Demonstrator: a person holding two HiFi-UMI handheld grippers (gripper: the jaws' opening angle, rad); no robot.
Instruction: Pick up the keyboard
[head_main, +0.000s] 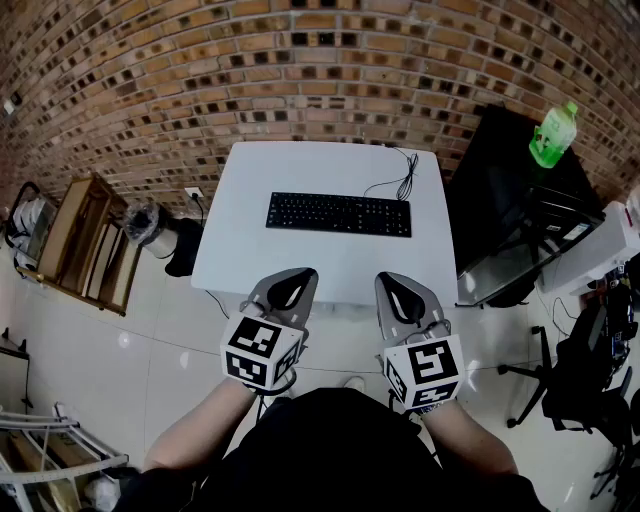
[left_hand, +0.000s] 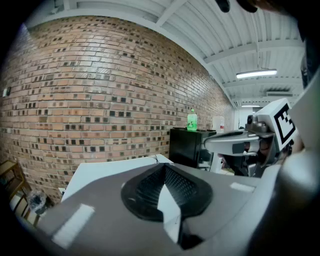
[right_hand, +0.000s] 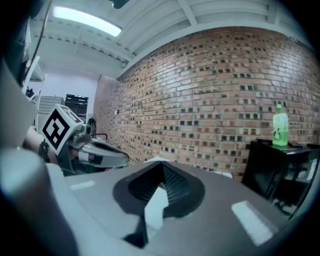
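Observation:
A black keyboard (head_main: 339, 214) lies across the middle of a white table (head_main: 250, 262), its cable (head_main: 398, 180) trailing to the far right corner. Both grippers hover side by side at the table's near edge, short of the keyboard. My left gripper (head_main: 293, 277) is shut and holds nothing; its jaws meet in the left gripper view (left_hand: 164, 167). My right gripper (head_main: 392, 281) is also shut and empty, its jaws closed in the right gripper view (right_hand: 162, 166). The keyboard is hidden behind the jaws in both gripper views.
A brick wall (head_main: 300, 70) stands behind the table. A black cabinet (head_main: 510, 210) with a green bottle (head_main: 553, 135) is to the right. A wooden shelf (head_main: 85, 245) and a bin (head_main: 150, 228) stand at the left, and an office chair (head_main: 580, 370) at the right.

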